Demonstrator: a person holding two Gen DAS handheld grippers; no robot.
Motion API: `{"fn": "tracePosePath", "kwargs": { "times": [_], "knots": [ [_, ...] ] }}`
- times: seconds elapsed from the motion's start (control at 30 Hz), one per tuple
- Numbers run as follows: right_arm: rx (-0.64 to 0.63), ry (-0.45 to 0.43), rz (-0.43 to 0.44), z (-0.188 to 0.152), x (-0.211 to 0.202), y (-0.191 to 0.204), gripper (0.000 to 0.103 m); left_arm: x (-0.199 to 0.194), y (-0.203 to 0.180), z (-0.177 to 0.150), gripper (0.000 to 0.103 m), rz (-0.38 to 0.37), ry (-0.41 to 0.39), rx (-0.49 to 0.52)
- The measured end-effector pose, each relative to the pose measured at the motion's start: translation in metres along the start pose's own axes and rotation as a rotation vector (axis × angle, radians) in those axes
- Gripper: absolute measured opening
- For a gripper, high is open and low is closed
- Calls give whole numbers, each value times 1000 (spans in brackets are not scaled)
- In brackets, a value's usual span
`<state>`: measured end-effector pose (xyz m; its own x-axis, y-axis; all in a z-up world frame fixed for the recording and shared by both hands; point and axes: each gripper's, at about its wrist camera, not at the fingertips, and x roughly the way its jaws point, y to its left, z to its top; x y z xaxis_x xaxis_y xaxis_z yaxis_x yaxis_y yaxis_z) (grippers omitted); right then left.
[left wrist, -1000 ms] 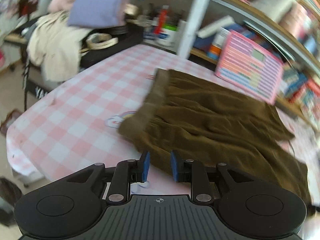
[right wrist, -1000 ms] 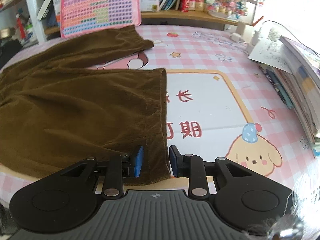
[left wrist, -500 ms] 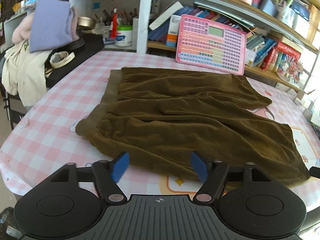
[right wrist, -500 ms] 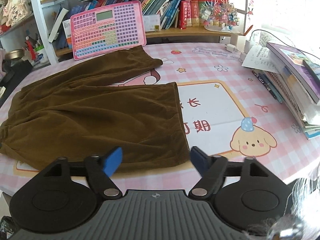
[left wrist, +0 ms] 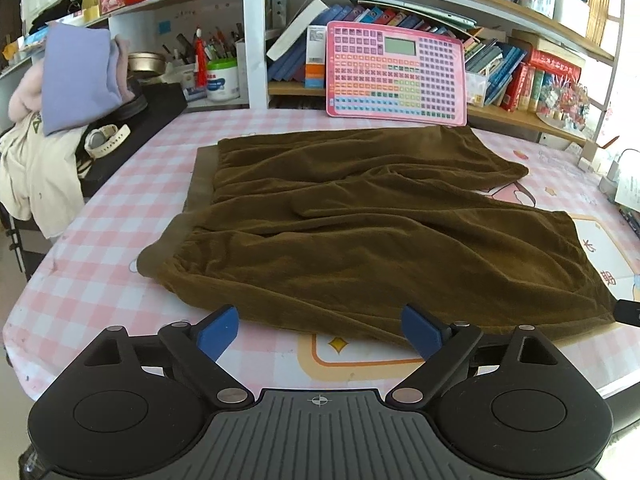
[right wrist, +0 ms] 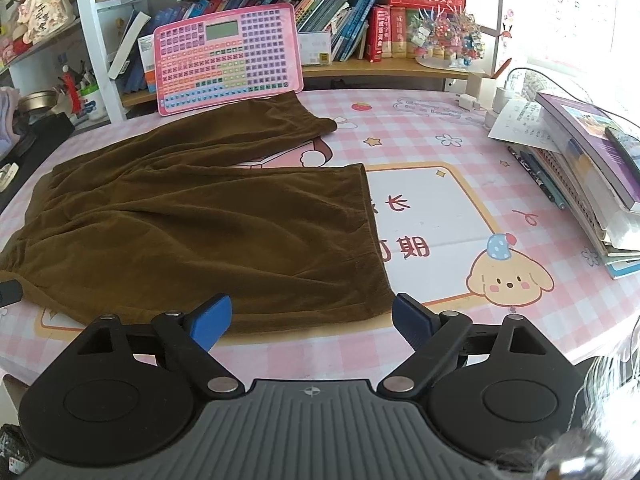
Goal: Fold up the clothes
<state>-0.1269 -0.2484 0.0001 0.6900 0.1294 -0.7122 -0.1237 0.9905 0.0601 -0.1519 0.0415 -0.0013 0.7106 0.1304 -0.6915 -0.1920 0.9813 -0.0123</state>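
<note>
Left wrist: white tub (left wrist: 221, 80) holds pens, on shelf.

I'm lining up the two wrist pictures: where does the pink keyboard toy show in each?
Left wrist: pink keyboard toy stands upper centre-right, leaning on the shelf behind the brown trousers.
Right wrist: pink keyboard toy stands upper left of centre, behind the same trousers.
Shared landmark: the trousers' two legs, which end at the picture's right in both views.

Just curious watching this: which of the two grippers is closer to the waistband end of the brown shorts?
Left. The left gripper hangs near the waistband; the right gripper is at the leg hem. Both jaws are opening, gripping nothing.
</note>
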Motion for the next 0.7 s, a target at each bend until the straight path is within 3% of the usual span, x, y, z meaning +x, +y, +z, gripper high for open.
{"fn": "tracePosePath", "kwargs": {
  "times": [0.7],
  "knots": [
    [-35,29,10,0,4,9,87,4,-7,3,92,-38,19,15]
  ]
}}
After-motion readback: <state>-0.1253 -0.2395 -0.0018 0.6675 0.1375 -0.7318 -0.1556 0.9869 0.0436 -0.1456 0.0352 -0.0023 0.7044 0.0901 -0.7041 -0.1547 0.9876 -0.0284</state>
